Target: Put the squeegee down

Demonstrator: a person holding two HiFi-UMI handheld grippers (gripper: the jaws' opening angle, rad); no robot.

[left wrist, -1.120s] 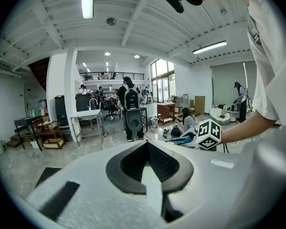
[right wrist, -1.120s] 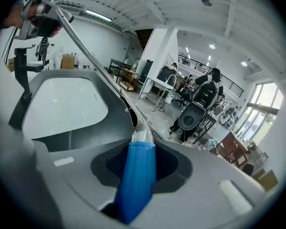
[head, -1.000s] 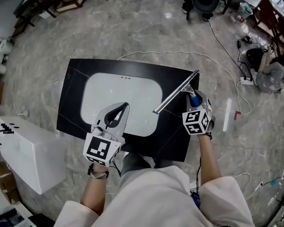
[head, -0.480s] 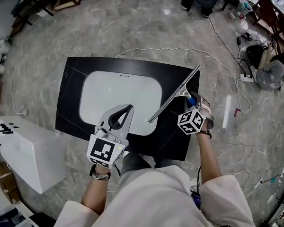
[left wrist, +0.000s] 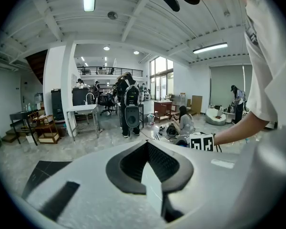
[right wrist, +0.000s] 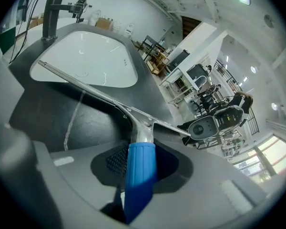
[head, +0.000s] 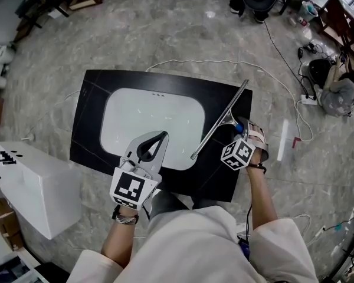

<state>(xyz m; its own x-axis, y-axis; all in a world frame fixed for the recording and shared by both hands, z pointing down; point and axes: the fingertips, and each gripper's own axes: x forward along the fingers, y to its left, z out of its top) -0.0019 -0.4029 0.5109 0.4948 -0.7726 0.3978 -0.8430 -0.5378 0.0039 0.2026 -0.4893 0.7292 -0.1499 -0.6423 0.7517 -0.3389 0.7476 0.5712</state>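
The squeegee (head: 220,119) has a long metal blade and a blue handle (right wrist: 140,168). My right gripper (head: 242,128) is shut on that handle at the right side of the black countertop (head: 93,93). The blade (right wrist: 93,92) runs slantwise low over the counter, just right of the white basin (head: 148,121); I cannot tell whether it touches. My left gripper (head: 158,137) hovers over the basin's near edge. In the left gripper view its jaws (left wrist: 146,146) meet with nothing between them.
A dark faucet (right wrist: 50,11) stands at the basin's far side. A white box (head: 34,187) sits on the floor to the left. White cables (head: 194,63) and a power strip (head: 307,101) lie beyond and to the right of the counter. A person (head: 337,92) sits at far right.
The right gripper has rolled and sunk a little with the squeegee. The blade's near end has swung toward me along the basin's right edge. The left gripper has hardly moved.
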